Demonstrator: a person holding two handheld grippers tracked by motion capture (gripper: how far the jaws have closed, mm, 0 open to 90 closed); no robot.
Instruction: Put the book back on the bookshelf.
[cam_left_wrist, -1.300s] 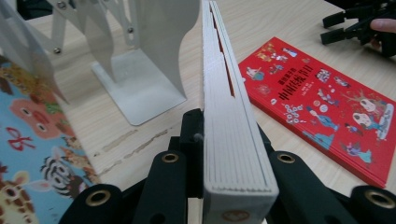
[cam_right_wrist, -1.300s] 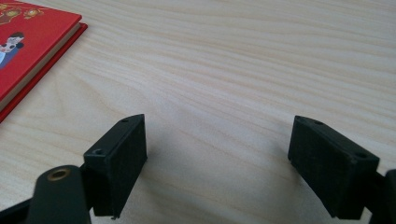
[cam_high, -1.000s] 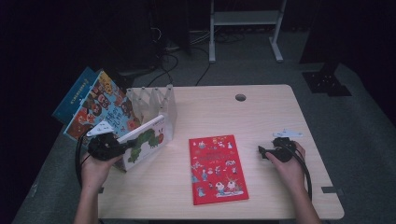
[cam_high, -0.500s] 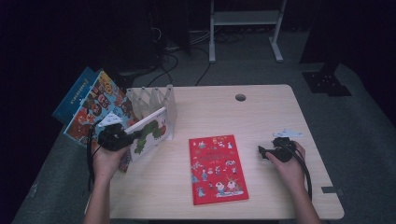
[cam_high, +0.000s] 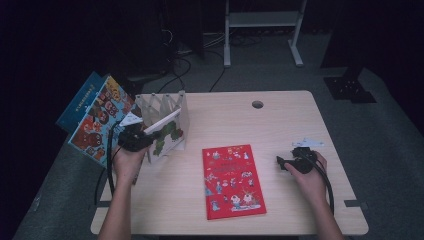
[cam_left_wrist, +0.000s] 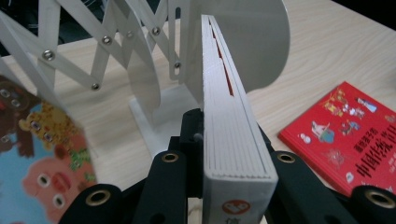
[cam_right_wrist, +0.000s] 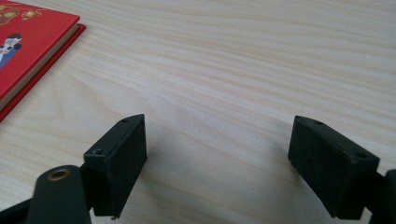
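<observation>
- A white-covered picture book (cam_left_wrist: 236, 135) is pinched at its spine end between the jaws of the left gripper (cam_high: 136, 140), held edge-up and tilted, its far end reaching into a white folding book rack (cam_high: 165, 107) near the table's back left.
- In the left gripper view the page block faces up, closely layered, with the rack's round white divider (cam_left_wrist: 252, 42) just behind it and the criss-cross lattice (cam_left_wrist: 84, 51) to its left.
- The book looks to be a stiff hardback, fairly light, with a smooth cover that could slip. The grip near the spine seems sound, since the boards there resist bending. A hold at one corner alone would likely let it swing.
- Two colourful picture books (cam_high: 97, 120) lean beside the rack, overhanging the table's left edge.
- A red picture book (cam_high: 232, 180) lies flat on the pale wooden table (cam_high: 280, 120), near the middle, well apart from both grippers.
- The right gripper (cam_high: 295, 162) rests low at the table's right side, its jaws spread wide with nothing between them, bare wood beneath in its own view.
- A small hole (cam_high: 257, 104) sits near the table's far edge.
</observation>
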